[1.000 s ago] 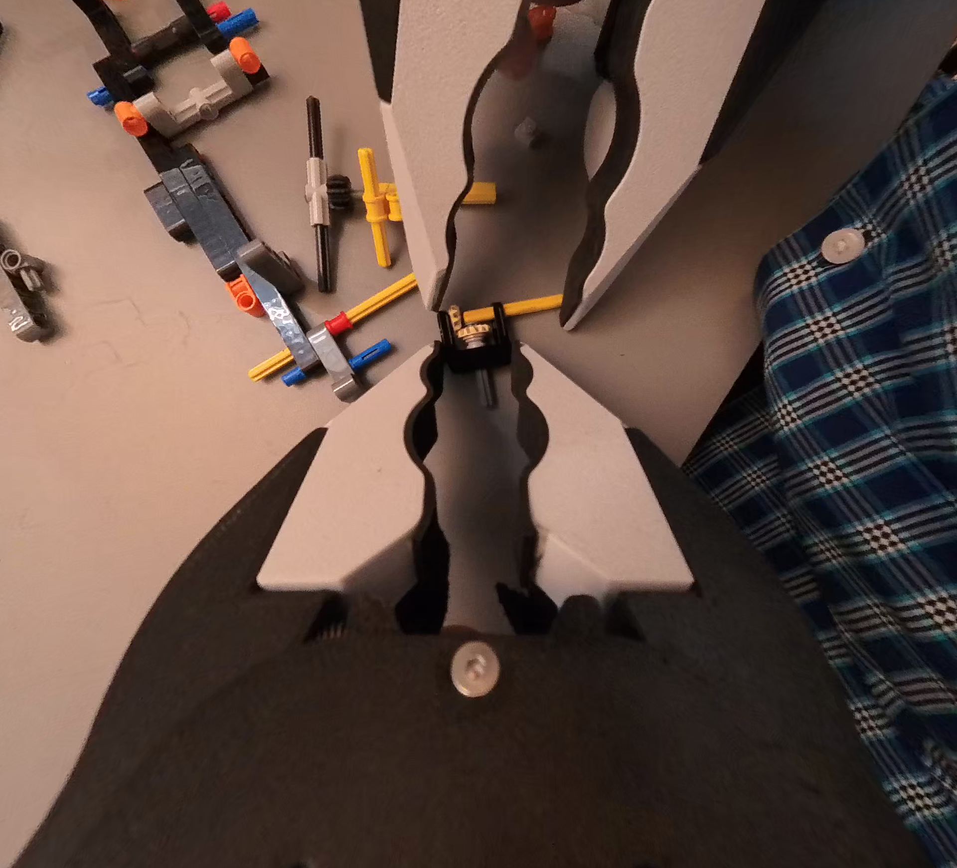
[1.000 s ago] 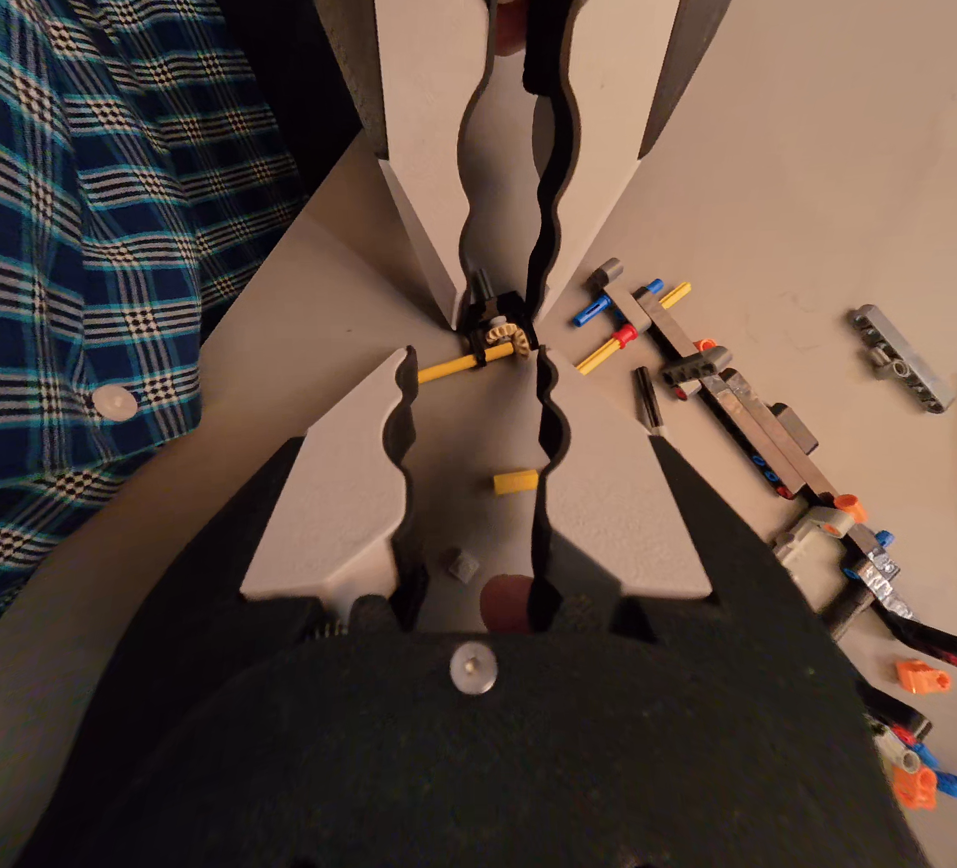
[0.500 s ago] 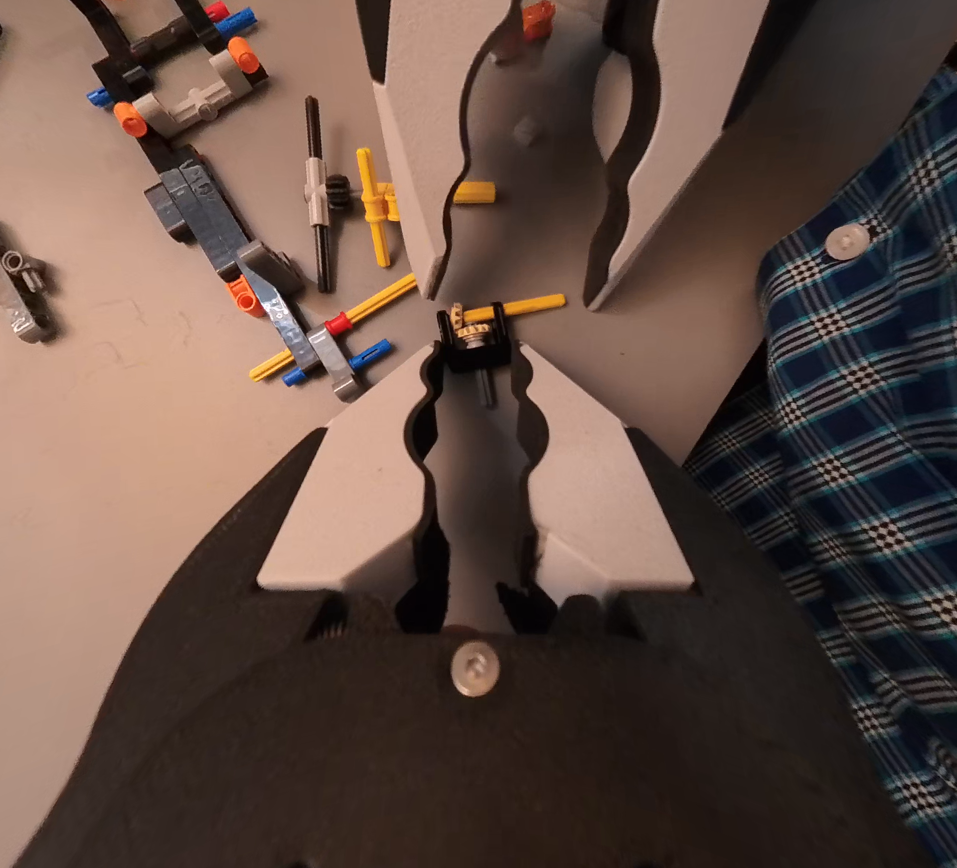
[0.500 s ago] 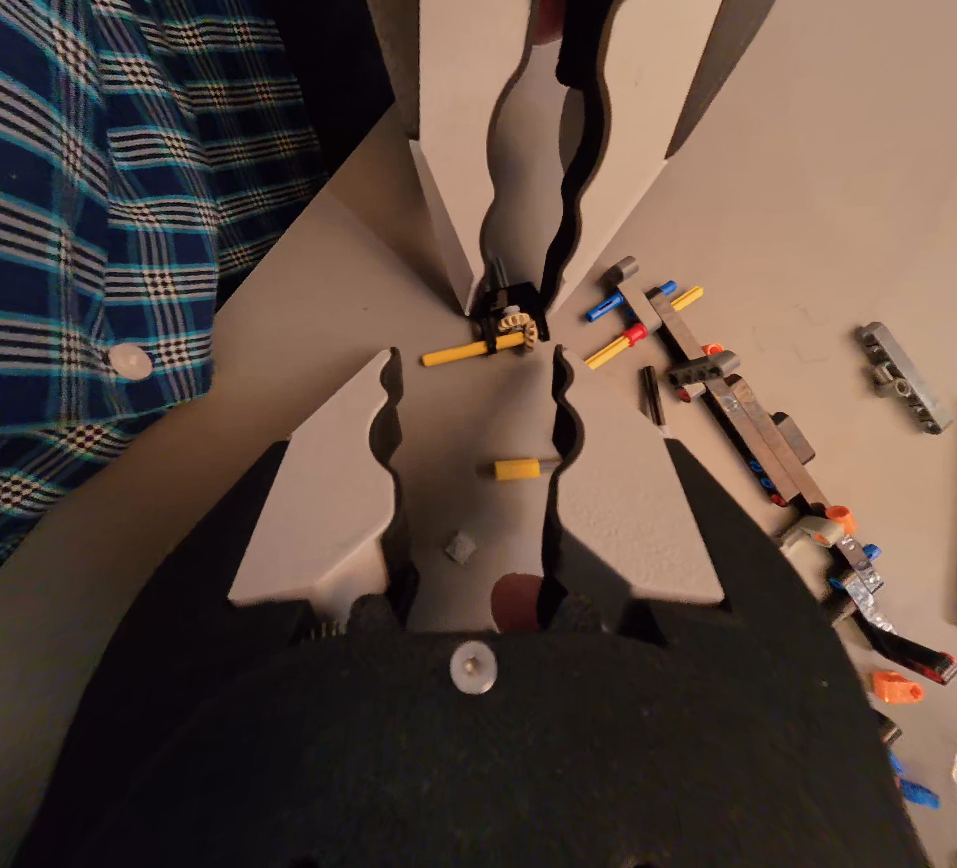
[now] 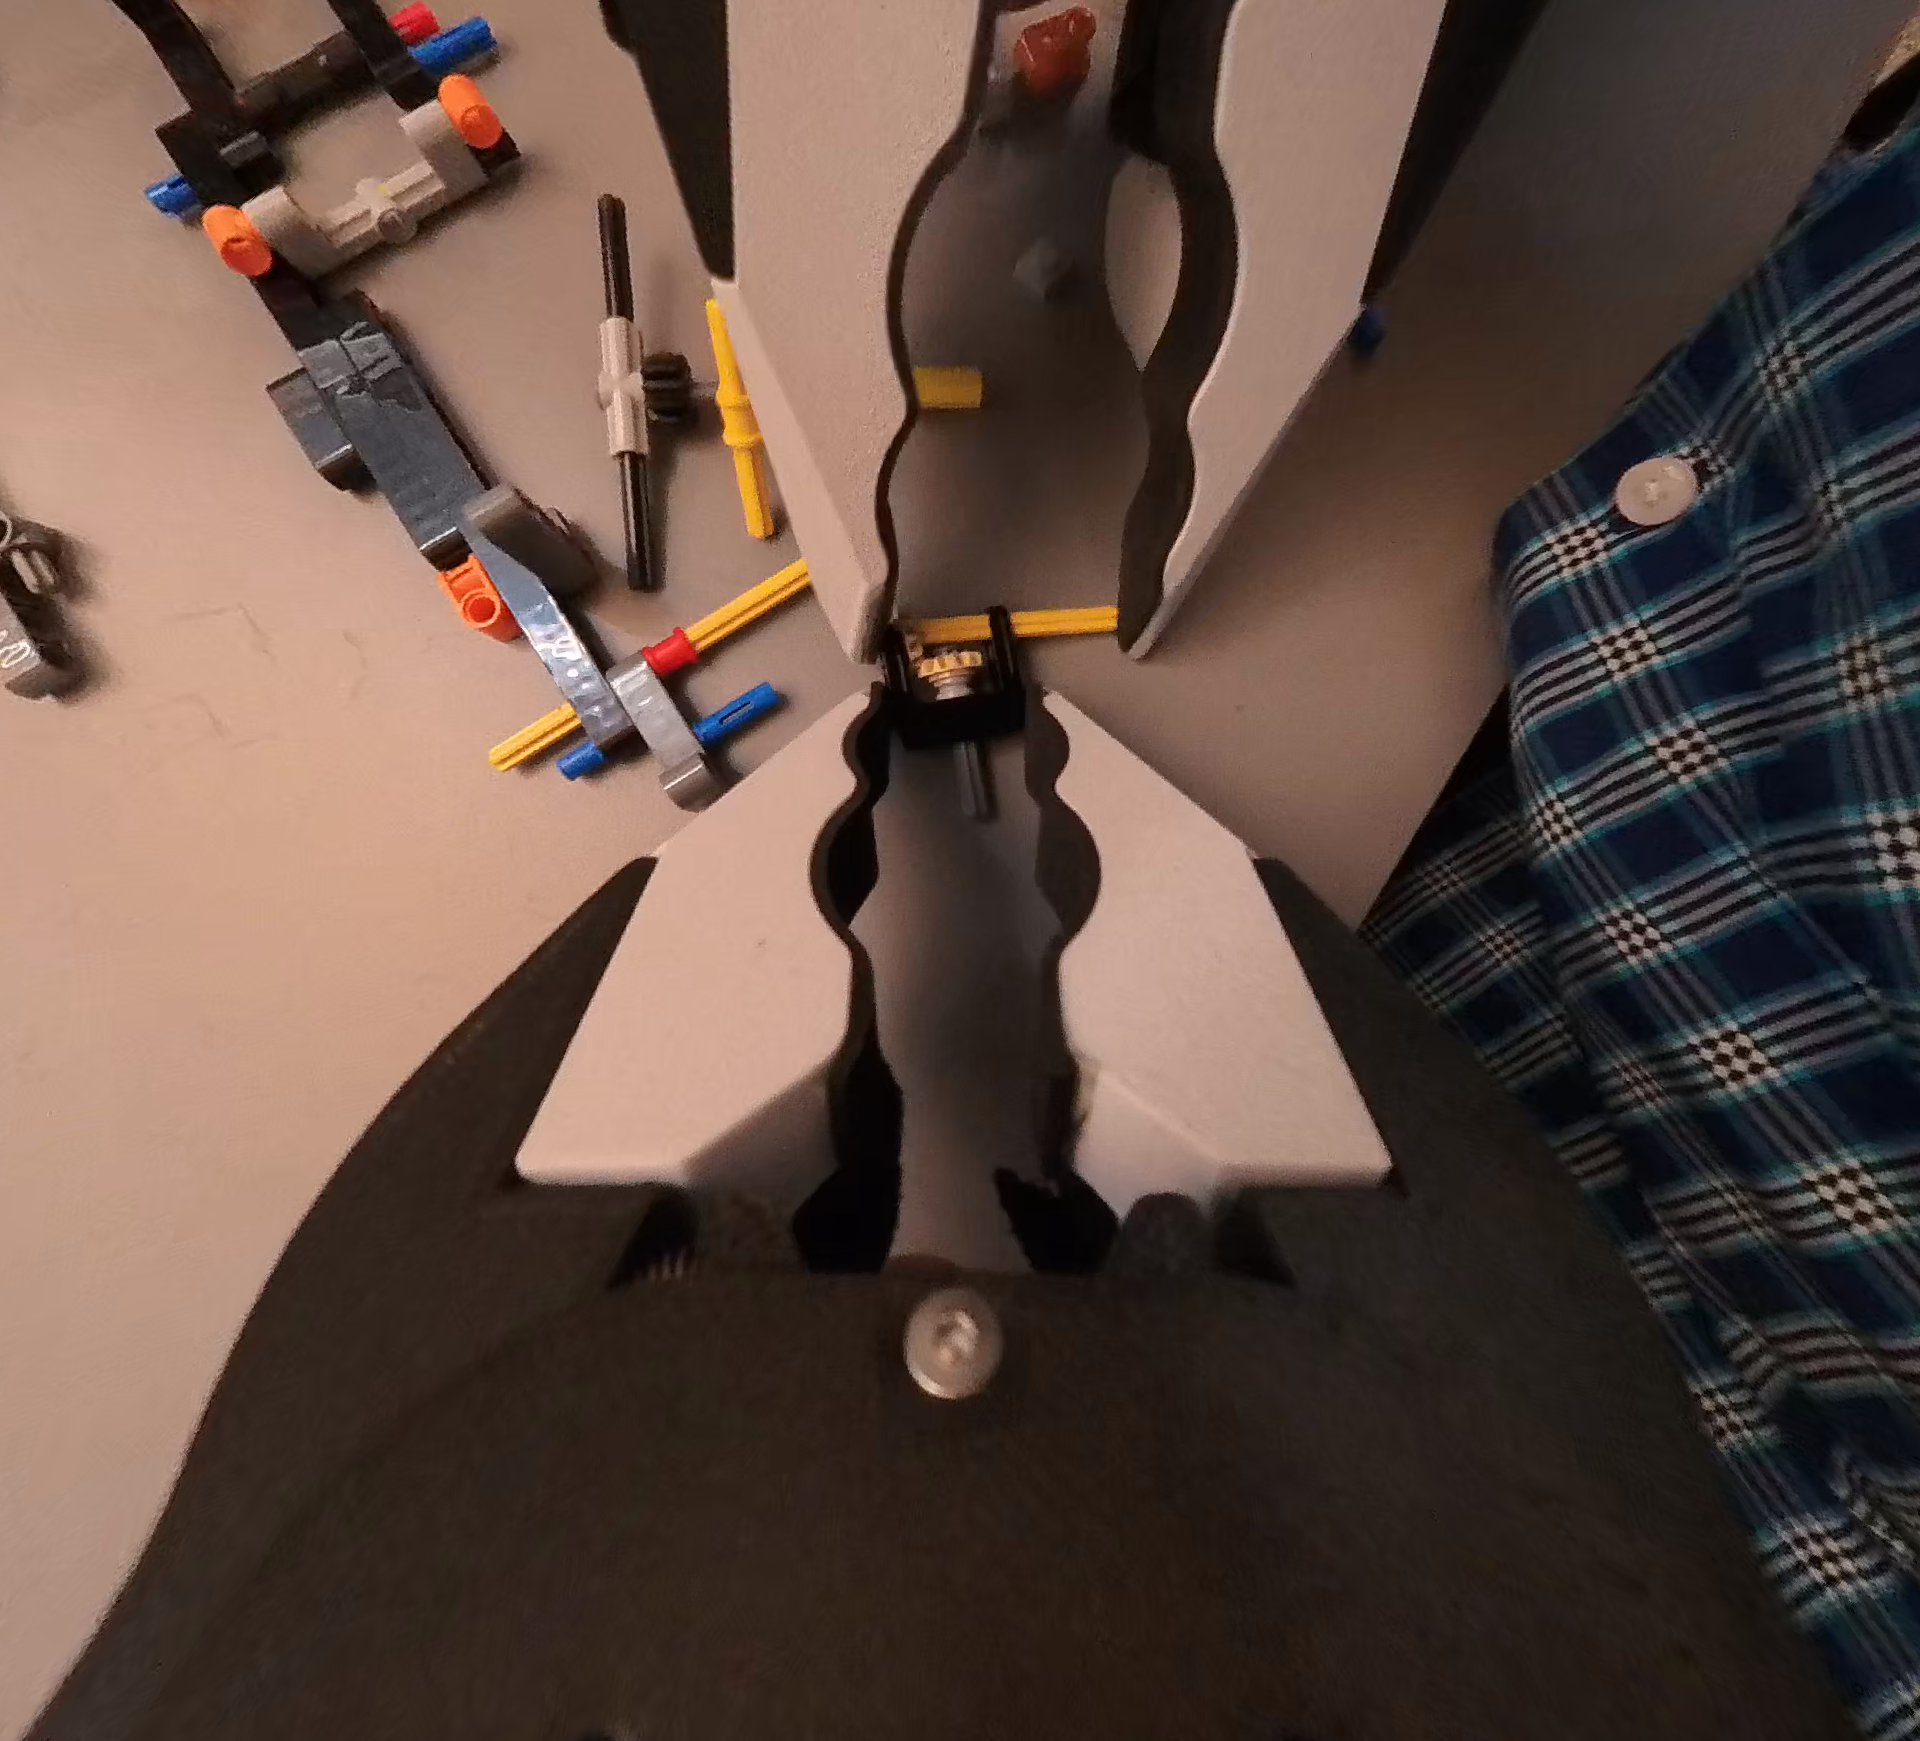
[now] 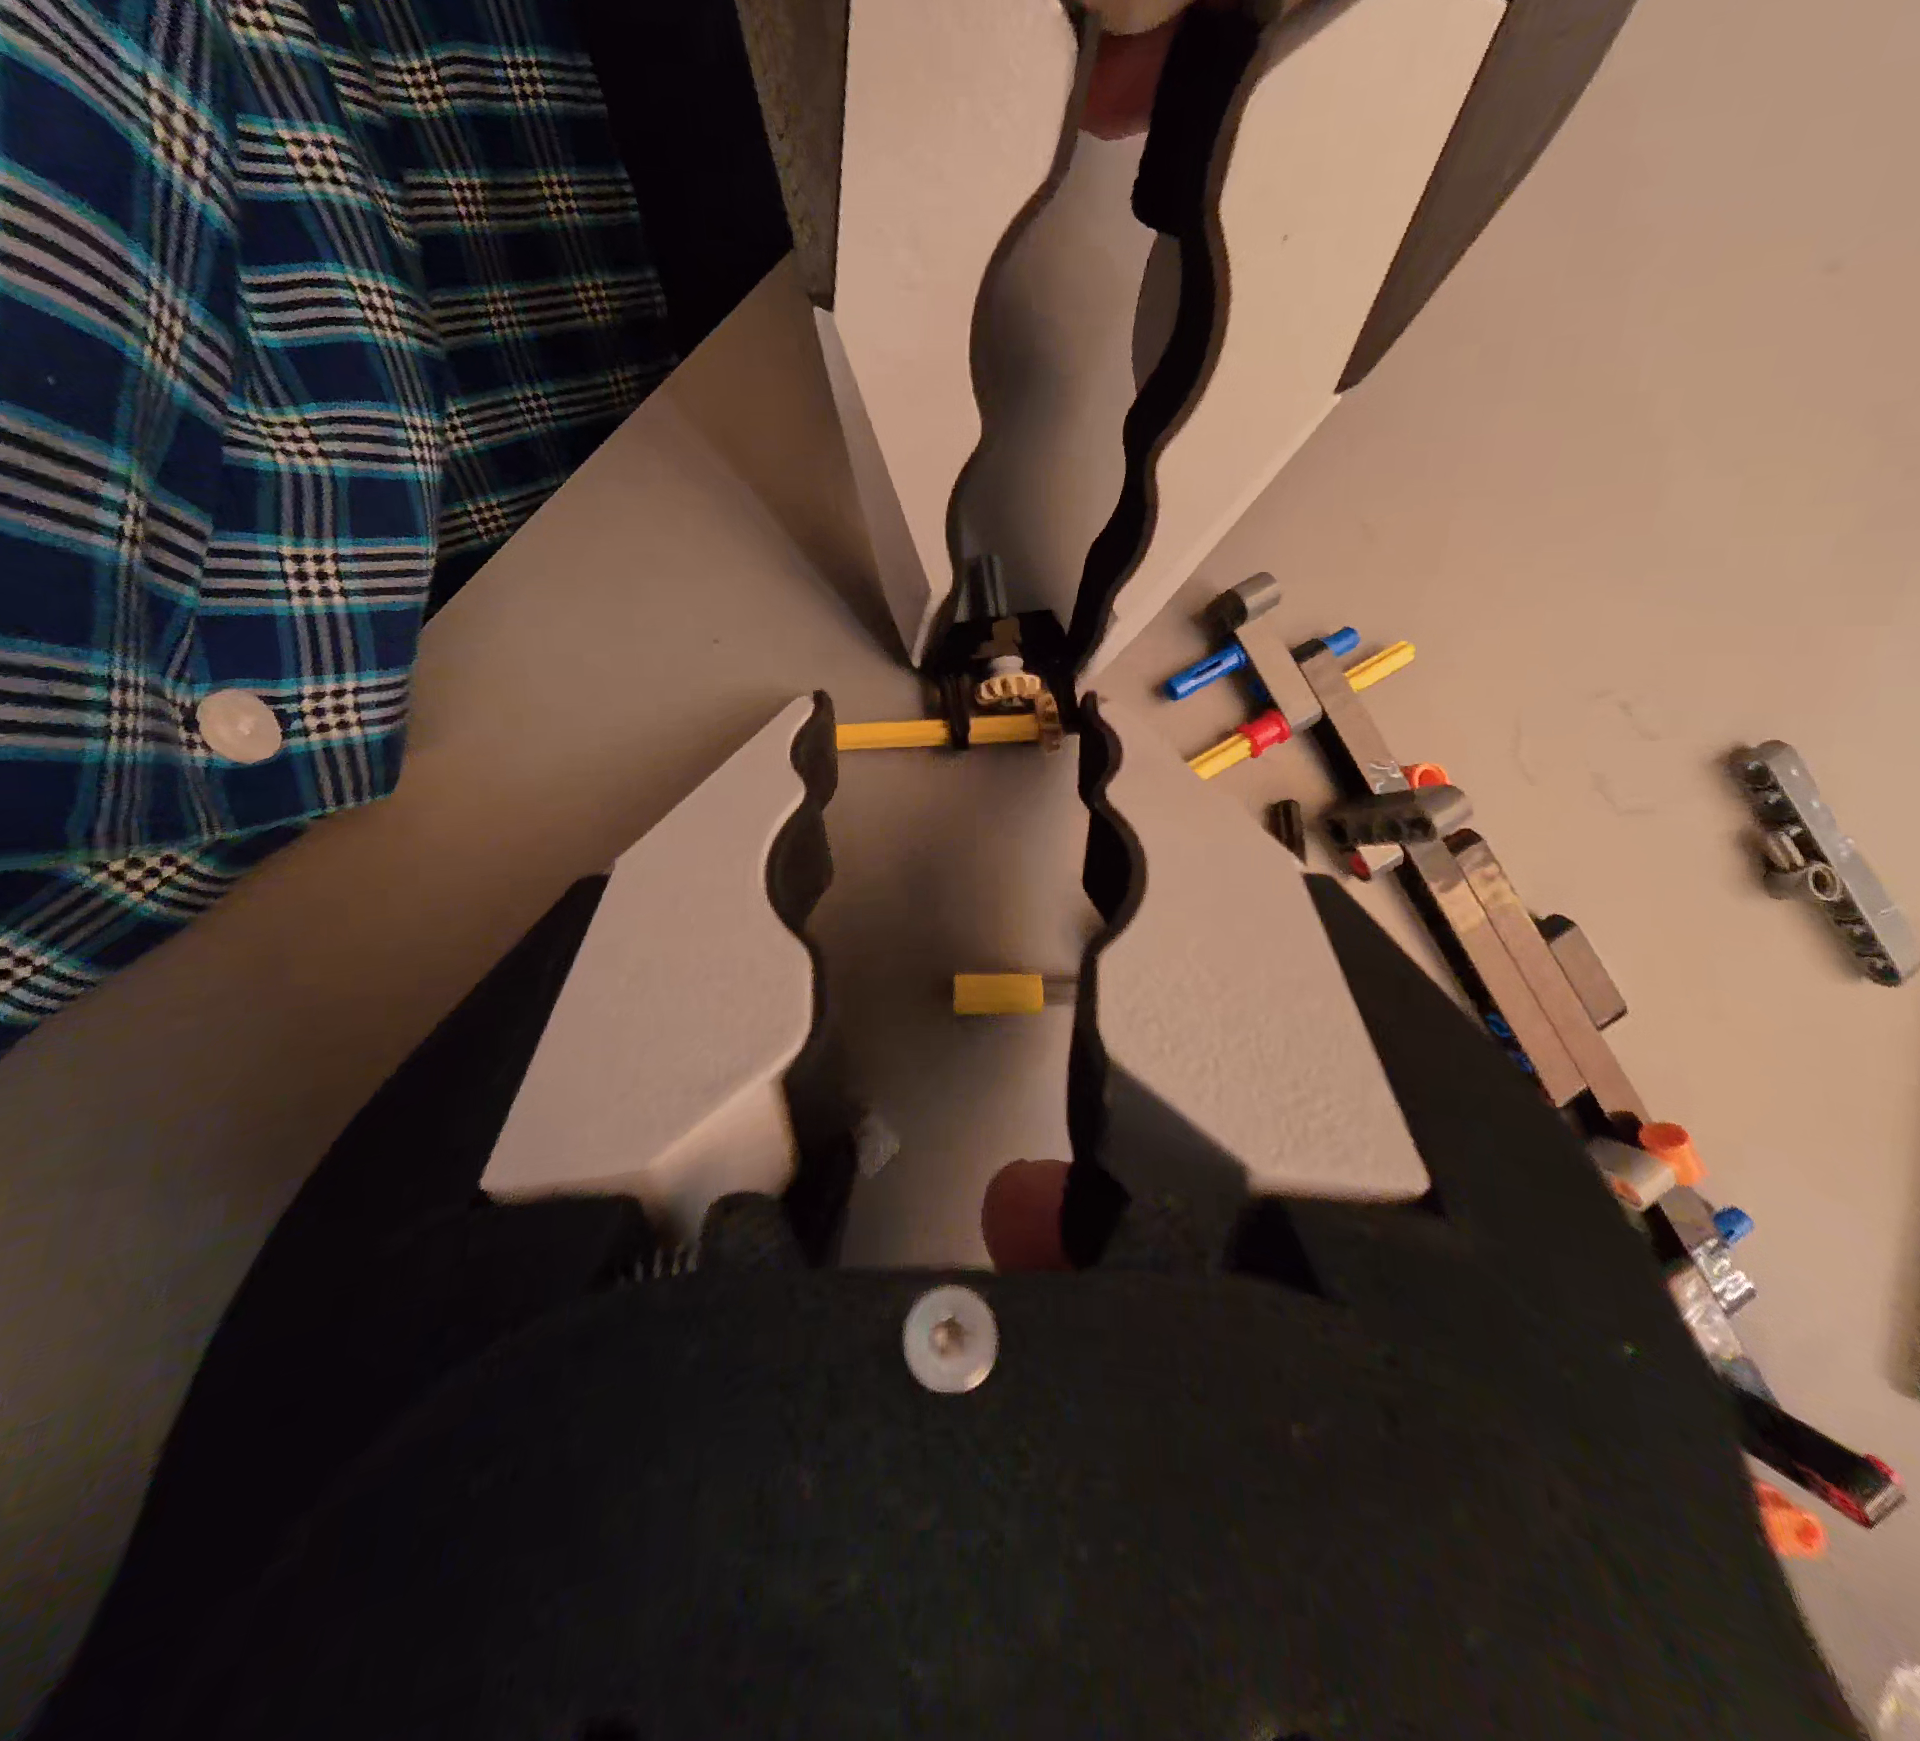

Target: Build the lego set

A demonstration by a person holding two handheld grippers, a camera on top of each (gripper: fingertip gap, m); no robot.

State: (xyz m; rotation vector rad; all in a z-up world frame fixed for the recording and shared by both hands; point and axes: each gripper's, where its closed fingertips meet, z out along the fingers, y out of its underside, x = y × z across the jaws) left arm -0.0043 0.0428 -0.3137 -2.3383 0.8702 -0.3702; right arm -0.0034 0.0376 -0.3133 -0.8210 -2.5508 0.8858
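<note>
Black gear block (image 5: 954,692) clamped at left hand-held gripper (image 5: 951,704) tips.

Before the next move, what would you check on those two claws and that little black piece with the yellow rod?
1. Left claw shut on the black gear frame: ok.
2. Right claw open around the yellow axle: ok, though one fingertip is at the gear end.
3. Axle runs through the frame: ok, it sticks out on one side.
4. Tan gears meshed: cannot tell, too small.
5. Frame lifted off the table: cannot tell.
6. Loose yellow peg lies clear of the grip: ok.
</note>
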